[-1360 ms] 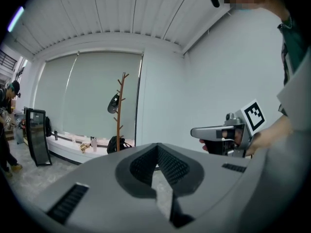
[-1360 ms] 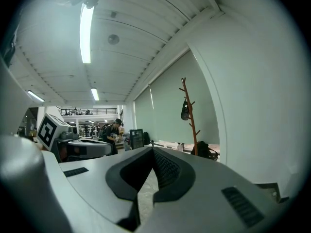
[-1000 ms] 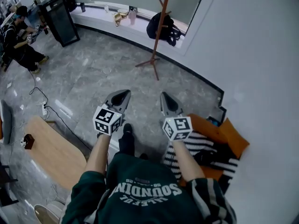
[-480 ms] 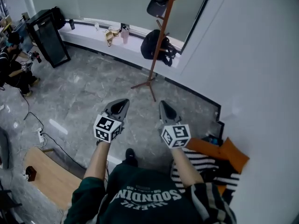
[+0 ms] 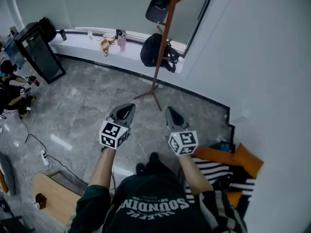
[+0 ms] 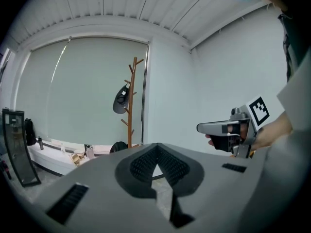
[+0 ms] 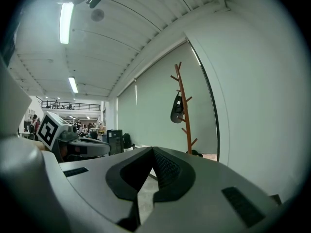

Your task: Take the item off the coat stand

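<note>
A tall wooden coat stand [image 5: 165, 38] rises by the window ledge, with a dark cap [image 5: 159, 5] hung on an upper peg. The left gripper view shows the stand [image 6: 132, 106] and cap [image 6: 121, 100] well ahead, and so does the right gripper view, with its stand [image 7: 184, 115] and cap [image 7: 177, 108]. My left gripper [image 5: 125, 109] and right gripper [image 5: 171, 113] are held out side by side over the floor, short of the stand. Both are shut and hold nothing.
A black backpack [image 5: 153, 50] sits on the white ledge [image 5: 77, 35] beside bottles and small items. A black cabinet [image 5: 34, 52] and a seated person [image 5: 12, 96] are at the left. An orange bin with striped cloth [image 5: 228, 166] stands by the right wall. A wooden table [image 5: 53, 198] is at the lower left.
The view has moved closer to the coat stand, and the cap now shows fully at the top. Both grippers stay shut and level in front of me.
</note>
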A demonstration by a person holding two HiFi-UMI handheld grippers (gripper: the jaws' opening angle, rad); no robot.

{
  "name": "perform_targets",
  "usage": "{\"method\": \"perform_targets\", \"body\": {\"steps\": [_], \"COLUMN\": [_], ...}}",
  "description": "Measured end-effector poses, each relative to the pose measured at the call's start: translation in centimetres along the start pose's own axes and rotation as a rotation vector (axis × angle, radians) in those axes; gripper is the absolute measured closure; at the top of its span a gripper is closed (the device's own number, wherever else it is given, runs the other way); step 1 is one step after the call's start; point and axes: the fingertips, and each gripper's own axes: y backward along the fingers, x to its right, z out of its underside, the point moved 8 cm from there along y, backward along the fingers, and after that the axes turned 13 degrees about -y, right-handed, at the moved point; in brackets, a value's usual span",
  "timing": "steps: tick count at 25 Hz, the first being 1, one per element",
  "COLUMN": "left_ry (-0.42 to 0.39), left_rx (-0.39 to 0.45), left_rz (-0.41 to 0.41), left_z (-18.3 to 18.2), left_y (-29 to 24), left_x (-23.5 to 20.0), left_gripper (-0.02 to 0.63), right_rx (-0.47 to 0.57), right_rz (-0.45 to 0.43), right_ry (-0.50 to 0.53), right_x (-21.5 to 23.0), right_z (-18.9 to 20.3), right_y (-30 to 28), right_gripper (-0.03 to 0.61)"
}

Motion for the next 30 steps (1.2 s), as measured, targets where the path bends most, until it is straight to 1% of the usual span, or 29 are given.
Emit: {"method": "perform_targets", "body": {"steps": [4, 8, 12, 17, 22, 25, 30], "left_ry": [-0.009, 0.007, 0.003, 0.018, 0.026, 0.031, 0.032], "left_rx": [0.004, -0.013, -0.028, -0.032, -0.016, -0.014, -0.015], "left_rz": [0.005, 0.009, 0.007, -0.013, -0.037, -0.048, -0.062], "left_z": [0.4, 0.4, 0.6, -0.9, -2.6, -3.2, -3.4], "left_y": [-2.7, -5.7, -9.2, -15.0, -19.8, -21.9, -24.3], "left_x": [-2.5, -5.3, -8.5, -13.1, -16.7, -18.1, -20.1], "left_gripper": [0.614, 0.612, 0.614, 0.614, 0.612, 0.612, 0.614], "right_rx": [0.007, 0.018, 0.025, 0.026, 0.036, 0.034, 0.031], "right_rz": [0.01, -0.003, -0.005, -0.014, -0.044, -0.059, -0.064], "right_ry": [-0.01, -0.005, -0.011, -0.012, 0.031, 0.036, 0.036], "right_x": [1.2, 2.9, 5.1, 8.7, 11.5, 13.0, 14.5], "right_z": [-0.2, -0.9, -1.8, -3.7, -6.8, -8.1, -8.9], "right_y": [-3.2, -7.2, -11.5, -18.1, -23.2, -25.5, -28.4], "right_gripper": [0.58, 0.58, 0.58, 0.58, 0.58, 0.58, 0.58]}}
